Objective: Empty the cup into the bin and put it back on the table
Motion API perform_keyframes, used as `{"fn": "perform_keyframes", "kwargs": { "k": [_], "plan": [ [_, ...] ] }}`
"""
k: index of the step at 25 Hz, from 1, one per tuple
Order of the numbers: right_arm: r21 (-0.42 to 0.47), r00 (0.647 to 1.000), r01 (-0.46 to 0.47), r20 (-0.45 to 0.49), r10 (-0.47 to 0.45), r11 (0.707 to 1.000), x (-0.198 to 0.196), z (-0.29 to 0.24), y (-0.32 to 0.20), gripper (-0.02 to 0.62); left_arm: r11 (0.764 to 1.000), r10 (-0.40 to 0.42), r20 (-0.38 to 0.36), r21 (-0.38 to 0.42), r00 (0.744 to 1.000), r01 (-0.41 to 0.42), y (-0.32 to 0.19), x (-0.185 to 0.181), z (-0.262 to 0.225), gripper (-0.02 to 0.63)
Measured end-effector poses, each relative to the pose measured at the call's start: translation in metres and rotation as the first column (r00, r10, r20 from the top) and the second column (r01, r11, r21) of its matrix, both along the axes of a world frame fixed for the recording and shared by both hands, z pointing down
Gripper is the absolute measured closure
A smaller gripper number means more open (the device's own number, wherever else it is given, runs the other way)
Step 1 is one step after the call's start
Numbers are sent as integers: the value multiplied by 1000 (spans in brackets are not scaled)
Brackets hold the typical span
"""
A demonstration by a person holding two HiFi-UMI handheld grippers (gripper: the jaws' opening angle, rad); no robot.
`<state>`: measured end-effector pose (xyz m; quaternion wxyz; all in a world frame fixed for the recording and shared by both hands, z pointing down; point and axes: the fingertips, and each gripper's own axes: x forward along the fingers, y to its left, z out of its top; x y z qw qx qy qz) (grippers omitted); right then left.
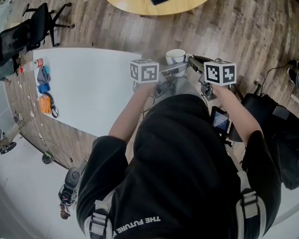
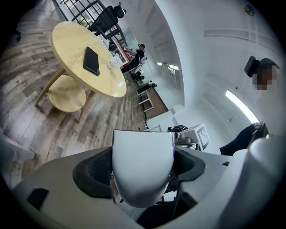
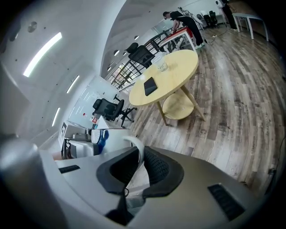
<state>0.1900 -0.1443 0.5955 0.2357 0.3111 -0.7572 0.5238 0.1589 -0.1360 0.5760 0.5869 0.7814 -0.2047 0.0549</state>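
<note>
**A:** Where's the cup [image 1: 175, 56]?

**B:** In the air, out in front of the person, over the wood floor [image 1: 117, 28]. It's just past the right edge of the white tabletop [image 1: 84, 93], not on it. From the head view its mouth faces up, so its long axis looks about vertical.

**A:** Who has it?

**B:** Both. The left hand-held gripper [image 2: 142, 172] has its jaws spread wide around the cup's body, with the pads pressed to either side. The right hand-held gripper [image 3: 137, 167] has its jaws nearly together, pinching the handle [image 3: 136, 145].

**A:** So how does the cup lie from each one?

**B:** Straight ahead, at the tips. The body sits toward the left one and the handle sticks out toward the right one. Neither is nearer, since both are touching it.

**A:** And the bin?

**B:** I can't find one in any view. I'd guess the next move is to carry the cup to it and tip the mouth downward. The handle grip looks well placed to do that turning.

**A:** Counts?

**B:** One cup and two hand-held grippers. There's one white tabletop, and one round table [image 1: 140, 7] farther off with one phone [image 2: 91, 61] on it.
</note>
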Motion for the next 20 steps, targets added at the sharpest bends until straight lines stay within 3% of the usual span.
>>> {"fn": "perform_keyframes", "kwargs": {
  "k": [20],
  "plan": [
    [2,999,-28,-26,28,1000,5,3,-1,548,998,51,-9,-24,999,-52,-1,5,4,227]
  ]
}}
